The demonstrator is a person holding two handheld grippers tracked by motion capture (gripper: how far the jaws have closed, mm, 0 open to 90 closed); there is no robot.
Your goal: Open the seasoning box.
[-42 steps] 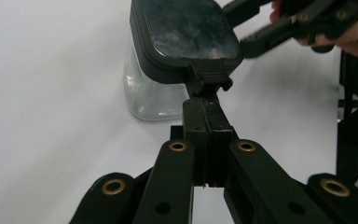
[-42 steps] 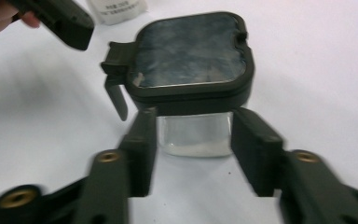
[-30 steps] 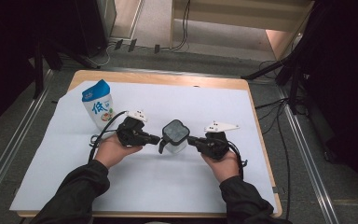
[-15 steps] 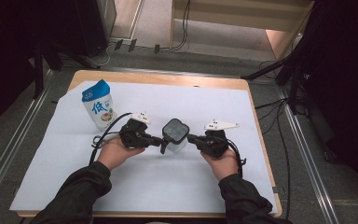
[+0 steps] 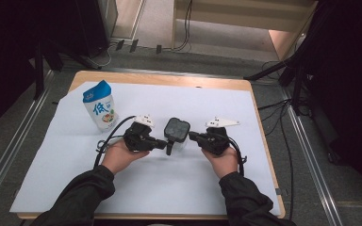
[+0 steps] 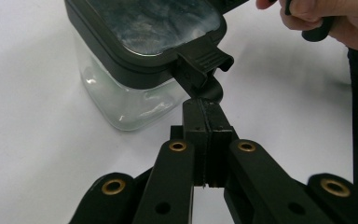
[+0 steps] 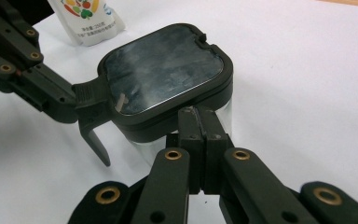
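working at frame centre, the left gripper [image 6: 205, 109] and right gripper [image 7: 200, 116], jaws together, press the container [image 5: 176, 132]; its latch [image 6: 204, 65] looks lifted, lid [image 7: 161, 70] still seated.

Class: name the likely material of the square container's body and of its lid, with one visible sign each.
Container body: clear glass or hard plastic, glossy; the white table surface shows through it. Lid: dark frame, probably matte plastic with a moulded latch, around a shiny reflective panel.
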